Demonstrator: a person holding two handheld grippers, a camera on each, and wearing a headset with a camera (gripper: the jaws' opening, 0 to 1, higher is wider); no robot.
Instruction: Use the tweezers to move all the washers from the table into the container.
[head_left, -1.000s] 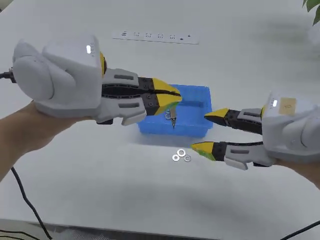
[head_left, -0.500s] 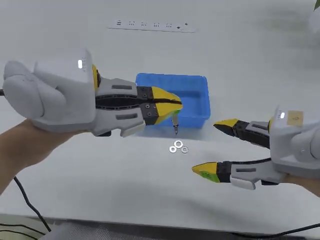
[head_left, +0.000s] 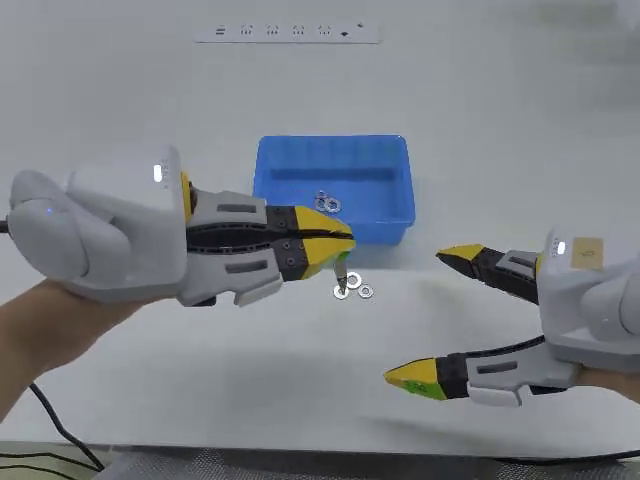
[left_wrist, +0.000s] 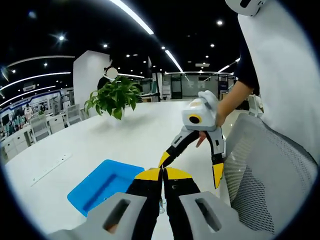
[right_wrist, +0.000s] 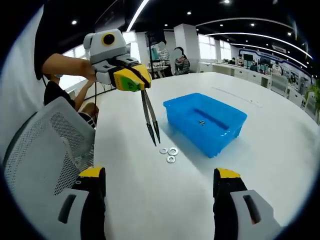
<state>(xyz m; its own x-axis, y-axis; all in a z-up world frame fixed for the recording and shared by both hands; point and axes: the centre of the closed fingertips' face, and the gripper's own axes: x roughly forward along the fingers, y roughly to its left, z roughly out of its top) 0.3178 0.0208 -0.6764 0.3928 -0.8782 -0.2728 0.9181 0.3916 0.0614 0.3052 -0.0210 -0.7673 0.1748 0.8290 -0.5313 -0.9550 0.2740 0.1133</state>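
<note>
Three small metal washers (head_left: 353, 289) (right_wrist: 169, 153) lie together on the white table, just in front of the blue container (head_left: 333, 180) (right_wrist: 206, 121) (left_wrist: 104, 185). A few more washers (head_left: 327, 203) rest inside it. My left gripper (head_left: 335, 243) (left_wrist: 162, 173) is shut on the tweezers (head_left: 341, 282) (right_wrist: 149, 120). They point down, with their tips just left of the table washers; contact is unclear. My right gripper (head_left: 420, 316) (right_wrist: 160, 173) is open with nothing between its fingers, right of the washers and nearer to me.
A white power strip (head_left: 288, 33) lies at the far side of the table (head_left: 470, 130). A potted plant (left_wrist: 112, 97) stands beyond the container. A mesh chair (right_wrist: 45, 145) is at the table's near edge.
The left gripper brought the tweezers from the container's front wall down to the washers on the table. The right gripper drew back from the washers toward me.
</note>
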